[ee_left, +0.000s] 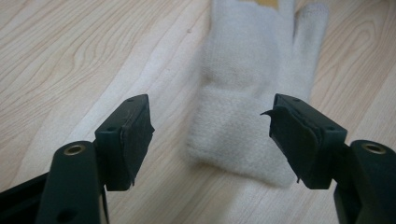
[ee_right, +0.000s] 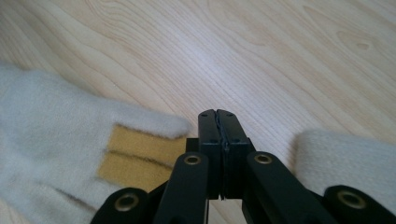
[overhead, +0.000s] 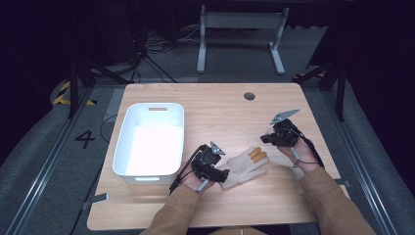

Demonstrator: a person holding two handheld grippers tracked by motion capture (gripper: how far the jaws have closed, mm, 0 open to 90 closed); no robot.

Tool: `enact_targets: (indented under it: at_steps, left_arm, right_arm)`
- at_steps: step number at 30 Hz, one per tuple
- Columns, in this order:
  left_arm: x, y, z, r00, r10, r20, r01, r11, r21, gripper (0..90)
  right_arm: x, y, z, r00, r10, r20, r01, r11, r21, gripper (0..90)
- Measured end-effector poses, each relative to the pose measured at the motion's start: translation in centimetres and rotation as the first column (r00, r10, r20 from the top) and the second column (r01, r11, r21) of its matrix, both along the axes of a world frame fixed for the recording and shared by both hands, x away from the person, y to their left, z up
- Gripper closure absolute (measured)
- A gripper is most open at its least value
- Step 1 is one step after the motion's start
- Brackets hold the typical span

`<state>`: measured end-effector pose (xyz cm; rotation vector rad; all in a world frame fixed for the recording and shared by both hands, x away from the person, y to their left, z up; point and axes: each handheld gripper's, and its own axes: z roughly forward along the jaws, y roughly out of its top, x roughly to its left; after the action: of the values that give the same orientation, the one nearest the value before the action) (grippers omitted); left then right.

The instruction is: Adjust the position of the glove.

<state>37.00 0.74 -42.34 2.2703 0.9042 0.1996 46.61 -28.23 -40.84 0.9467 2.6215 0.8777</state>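
A cream knitted glove (overhead: pixel 244 165) lies flat on the wooden table (overhead: pixel 220 112), with yellow tips on two fingers (ee_right: pixel 135 156). My left gripper (overhead: pixel 222 175) sits at the glove's cuff end. In the left gripper view it (ee_left: pixel 210 135) is open, its jaws standing either side of the cuff (ee_left: pixel 243 135) without touching it. My right gripper (overhead: pixel 265 139) hovers just beyond the glove's fingertips. In the right gripper view it (ee_right: pixel 218 114) is shut with nothing in it, the glove's fingers (ee_right: pixel 46 121) to its left and another cream knitted part (ee_right: pixel 345 154) to its right.
A white plastic bin (overhead: pixel 149 139) stands on the table's left half, close to my left hand. A round cable hole (overhead: pixel 249 96) sits near the far edge. Bare wood stretches beyond the glove and along the right side.
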Motion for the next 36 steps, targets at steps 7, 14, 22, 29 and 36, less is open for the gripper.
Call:
enact_targets:
  at_steps: [7, 14, 22, 29, 36]
  left_arm:
    - [0.3, 0.7, 0.1, 0.9997, 0.020, -0.014, -0.020, 0.9984, -0.052, 35.1]
    - [0.0, 0.4, -0.1, 1.0000, 0.008, -0.006, -0.008, 0.9998, -0.016, 34.8]
    - [-0.2, 0.1, -0.3, 0.9998, -0.018, 0.000, 0.018, 0.9998, 0.012, 33.6]
    - [-0.3, 0.0, -0.2, 0.9998, -0.021, 0.004, 0.021, 0.9997, 0.011, 33.4]
    - [-0.1, -0.5, -0.2, 0.9993, -0.038, 0.003, 0.038, 0.9992, 0.013, 33.6]
  right_arm:
    - [0.2, 1.8, -0.9, 0.9999, 0.014, -0.008, -0.014, 1.000, -0.019, 89.5]
    - [0.2, 3.5, -1.9, 0.9993, 0.023, -0.031, -0.024, 1.000, -0.006, 89.2]
    - [0.2, 4.7, -2.8, 0.9989, 0.034, -0.032, -0.036, 0.998, -0.058, 86.5]
    - [0.1, 4.7, -2.9, 0.9977, 0.047, -0.048, -0.050, 0.995, -0.083, 89.3]
    - [-0.4, 3.9, -2.8, 0.9967, 0.049, -0.065, -0.056, 0.993, -0.105, 89.3]
